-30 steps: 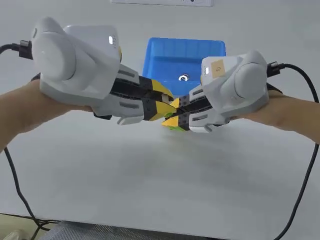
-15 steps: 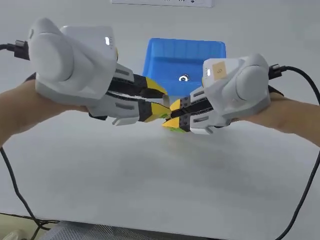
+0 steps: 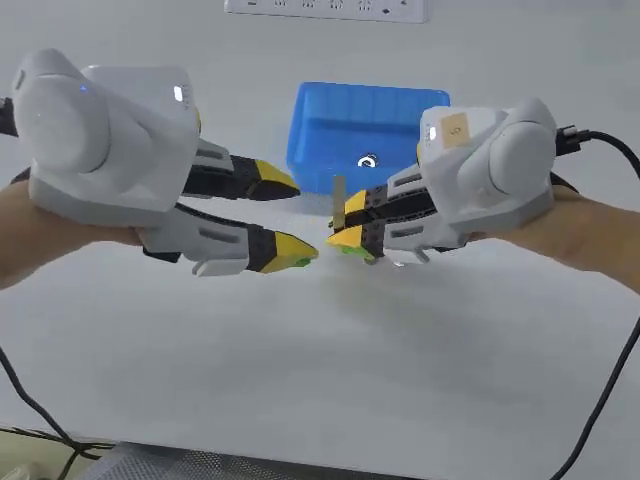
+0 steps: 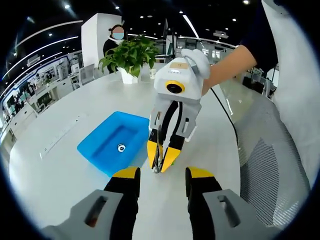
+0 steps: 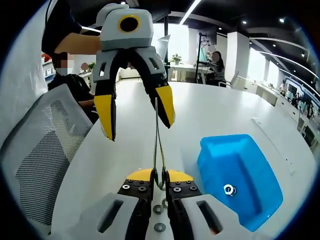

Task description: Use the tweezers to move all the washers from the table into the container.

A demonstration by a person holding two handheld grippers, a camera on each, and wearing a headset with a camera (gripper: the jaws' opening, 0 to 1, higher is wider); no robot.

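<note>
**Room.** Open-plan office with bright ceiling strips. A potted plant (image 4: 131,52) stands further along the counter, and a mesh chair (image 5: 35,160) stands at its near edge.

**Counter** (image 3: 330,380). White, smooth and matt. Judged low in friction, so thin parts will lie flush on it and may skate when nudged.

**Container** (image 3: 330,130). A blue, low-walled tray toward the far edge of the counter, about mid-width. A single washer (image 3: 368,162) lies on its floor.

**Left claw** (image 3: 290,215). Jaws spread and holding nothing. It faces the right claw, just apart from it.

**Right claw** (image 3: 345,225). Jaws clamped on the tweezers (image 5: 156,140), whose two thin blades run forward from them toward the left claw. Which end is held cannot be told.

**Tweezers, handling.** Judged light, springy and slick metal. They are best held across the flat of both blades, well back from the points, so that a squeeze closes them without twisting.

**Washers** (image 5: 159,210). A few small rings lie on the counter directly under the right claw, on the near side of the container. Judged light, stiff, flat and slippery. The likely hold is one blade through the hole and one outside the rim. A pinch across the flat faces risks flicking them away.
</note>
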